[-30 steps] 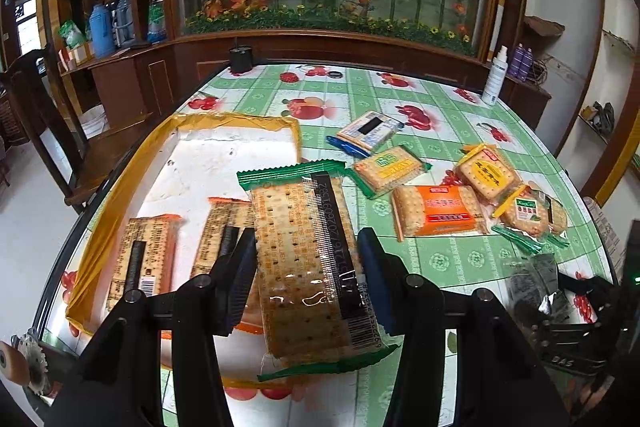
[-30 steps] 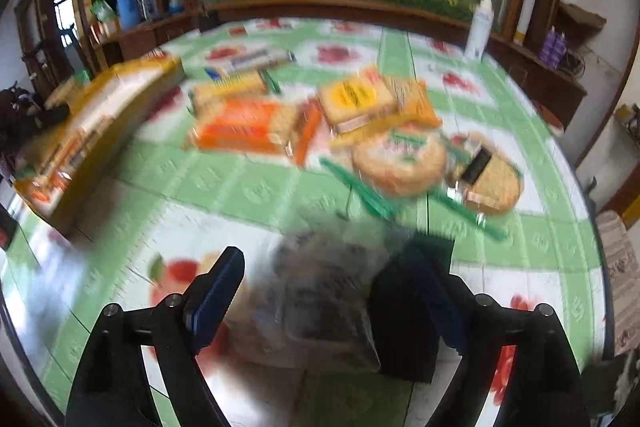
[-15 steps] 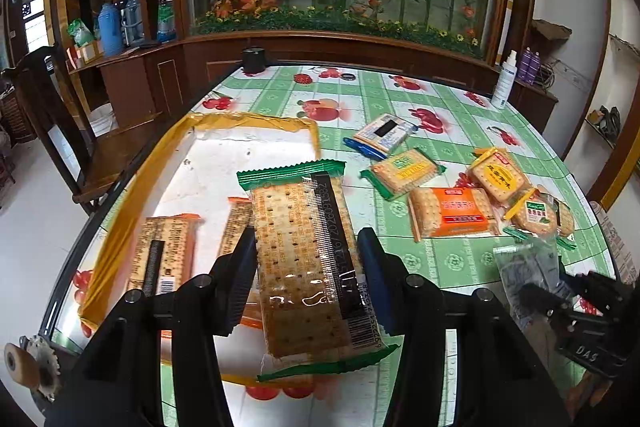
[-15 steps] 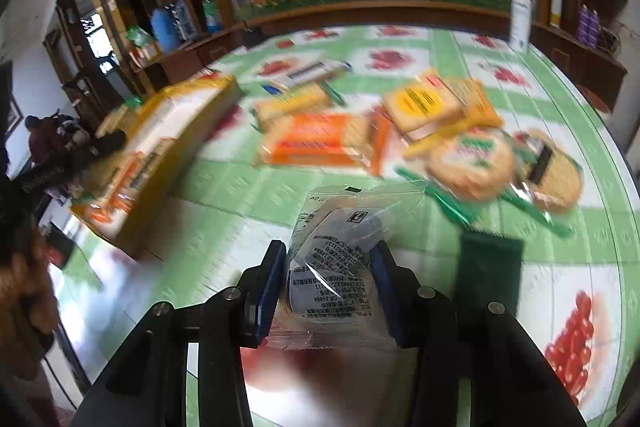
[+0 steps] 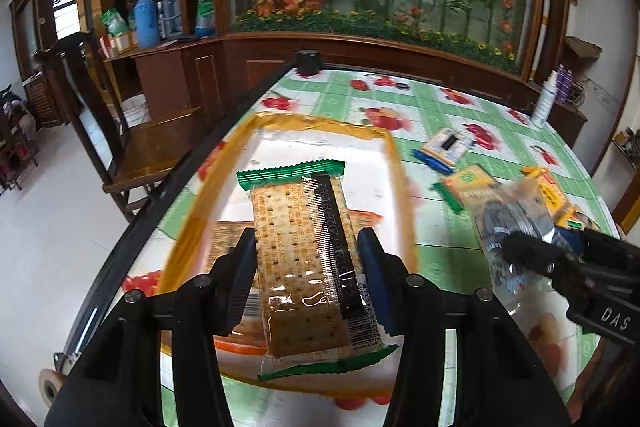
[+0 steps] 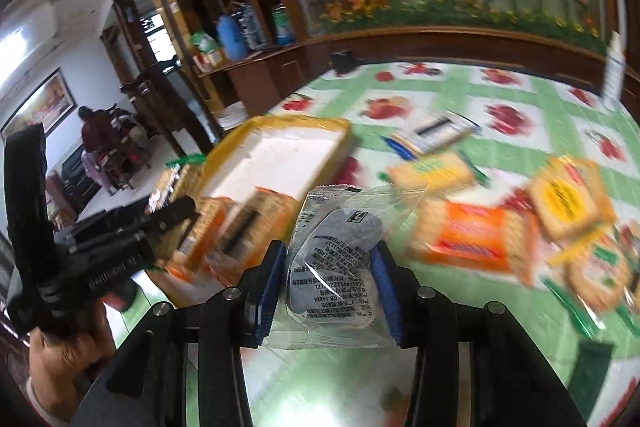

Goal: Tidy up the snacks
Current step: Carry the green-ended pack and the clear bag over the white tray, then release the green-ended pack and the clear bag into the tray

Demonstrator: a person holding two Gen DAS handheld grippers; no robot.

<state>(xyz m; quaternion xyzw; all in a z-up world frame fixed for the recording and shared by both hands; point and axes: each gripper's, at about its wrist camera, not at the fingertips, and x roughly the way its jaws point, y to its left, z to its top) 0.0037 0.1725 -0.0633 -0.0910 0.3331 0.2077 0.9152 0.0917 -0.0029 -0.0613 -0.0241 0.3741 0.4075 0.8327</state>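
Left wrist view: a cracker packet (image 5: pixel 306 263) is clamped between the left gripper (image 5: pixel 308 267) jaws above the yellow tray (image 5: pixel 394 163), presumably for placing inside; packets already there crowd the near end.

Right wrist view: a clear pouch (image 6: pixel 336 259) is pinched by the right gripper (image 6: pixel 328 287); loose snacks (image 6: pixel 476 235) lie scattered on the table (image 6: pixel 520 95).

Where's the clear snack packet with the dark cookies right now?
In the right wrist view the clear packet sits centre, clamped in the right gripper above the table, right of the yellow tray.

left gripper (image 5: pixel 306 279) fingers clamped, right gripper (image 6: pixel 328 291) fingers clamped
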